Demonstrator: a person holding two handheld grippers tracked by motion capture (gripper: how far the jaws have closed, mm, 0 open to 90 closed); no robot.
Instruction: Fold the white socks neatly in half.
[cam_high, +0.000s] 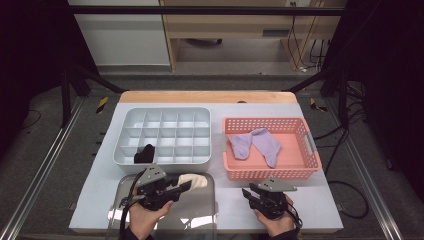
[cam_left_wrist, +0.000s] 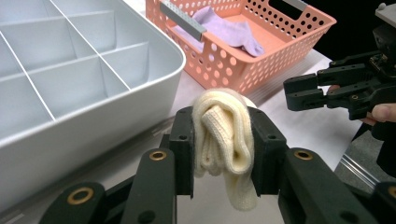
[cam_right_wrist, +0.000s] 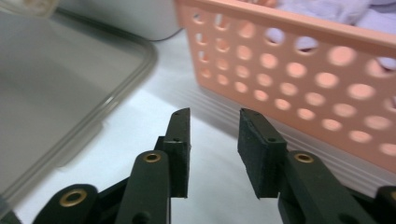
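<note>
My left gripper is shut on a folded cream sock, which bulges up between the two black pads and hangs a little below them. From above, that cream sock sticks out of the left gripper over a clear lid, just in front of the white divided organizer. A black sock sits in one front compartment of it. My right gripper is open with nothing between its pads, low over the white tabletop beside the pink basket. The right gripper also shows in front of the basket, which holds purple socks.
A clear plastic lid lies flat at the table's front left under my left hand. The organizer and basket stand side by side mid-table. The white table surface ends at a wooden strip at the back; metal rails run along both sides.
</note>
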